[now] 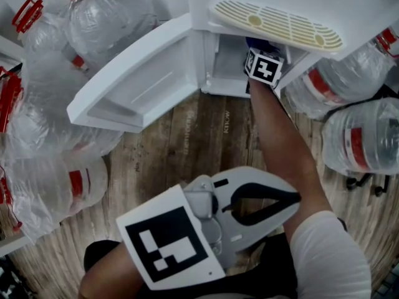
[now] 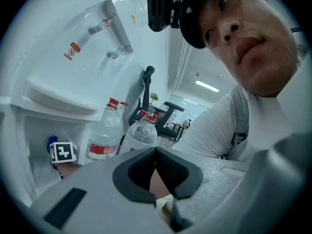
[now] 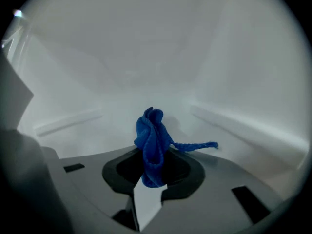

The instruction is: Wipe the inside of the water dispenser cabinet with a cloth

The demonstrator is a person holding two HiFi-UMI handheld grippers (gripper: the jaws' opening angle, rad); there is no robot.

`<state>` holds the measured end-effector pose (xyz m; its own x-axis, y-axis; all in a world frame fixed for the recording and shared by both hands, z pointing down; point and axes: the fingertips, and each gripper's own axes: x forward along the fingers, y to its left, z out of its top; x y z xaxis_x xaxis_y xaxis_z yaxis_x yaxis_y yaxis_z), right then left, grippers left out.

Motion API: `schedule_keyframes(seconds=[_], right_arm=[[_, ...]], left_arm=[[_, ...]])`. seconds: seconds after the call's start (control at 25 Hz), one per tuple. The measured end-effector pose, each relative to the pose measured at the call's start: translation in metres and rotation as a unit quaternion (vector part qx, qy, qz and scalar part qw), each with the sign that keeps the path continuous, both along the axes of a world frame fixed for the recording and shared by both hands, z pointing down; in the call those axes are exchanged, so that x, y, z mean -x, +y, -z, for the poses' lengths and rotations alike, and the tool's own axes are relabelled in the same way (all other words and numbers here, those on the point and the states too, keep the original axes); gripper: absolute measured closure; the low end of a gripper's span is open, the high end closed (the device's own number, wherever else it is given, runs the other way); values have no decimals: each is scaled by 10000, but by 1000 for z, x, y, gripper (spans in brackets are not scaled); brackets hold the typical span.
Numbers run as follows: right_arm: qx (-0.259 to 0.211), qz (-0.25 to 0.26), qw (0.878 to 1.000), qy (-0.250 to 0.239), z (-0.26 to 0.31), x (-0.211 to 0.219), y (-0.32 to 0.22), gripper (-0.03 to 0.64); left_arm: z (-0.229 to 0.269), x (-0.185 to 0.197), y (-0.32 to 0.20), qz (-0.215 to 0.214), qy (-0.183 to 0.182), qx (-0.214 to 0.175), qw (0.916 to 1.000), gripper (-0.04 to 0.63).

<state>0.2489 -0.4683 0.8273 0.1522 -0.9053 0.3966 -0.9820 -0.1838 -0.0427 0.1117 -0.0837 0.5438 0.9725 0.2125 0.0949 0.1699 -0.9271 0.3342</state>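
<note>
Inside cabinet (image 3: 146, 57) — cloth (image 3: 151, 130) in right gripper (image 3: 152, 168)

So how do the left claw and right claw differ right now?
The left claw is shut on nothing; the right claw is shut on a bunched blue cloth. The left claw hangs outside, low near the person; the right claw is inside the white water dispenser cabinet. Both are closed.

Water dispenser cabinet (image 1: 219, 61), 12 o'clock: door (image 1: 134, 83) swung open toward 10 o'clock, slotted drip tray (image 1: 277, 25) above. Right tongs (image 1: 262, 55) reach inside, blue cloth (image 1: 255, 42) at the tip. Left tongs (image 1: 290, 199), 6 o'clock, over wooden floor (image 1: 206, 148). Water bottles (image 1: 43, 136) at 9 and 3 o'clock.
</note>
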Motion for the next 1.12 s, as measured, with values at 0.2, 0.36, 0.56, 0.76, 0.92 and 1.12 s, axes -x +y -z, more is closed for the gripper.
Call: schedule_keyframes(seconds=[0.2, 0.36, 0.56, 0.76, 0.92, 1.12], right_arm=[[197, -15, 9997, -119, -20, -5, 9, 534], [-147, -100, 9995, -260, 1, -6, 14, 534], [-865, 216, 9959, -183, 50, 12, 4, 534], [-1425, 690, 9874, -40, 85, 35, -8, 532], [-1430, 533, 9880, -236, 79, 29, -18, 532], [-1157, 521, 9912, -368, 49, 28, -18, 534]], left_arm=[[-7, -2, -2, -16, -61, 32, 10000, 592], [-12, -6, -4, -28, -71, 48, 10000, 592], [-15, -11, -3, -60, -84, 86, 9999, 592], [-19, -13, -3, -52, -131, 131, 9998, 592], [-22, -14, -4, -19, -157, 112, 9998, 592], [-27, -14, -4, -23, -197, 174, 9997, 592]])
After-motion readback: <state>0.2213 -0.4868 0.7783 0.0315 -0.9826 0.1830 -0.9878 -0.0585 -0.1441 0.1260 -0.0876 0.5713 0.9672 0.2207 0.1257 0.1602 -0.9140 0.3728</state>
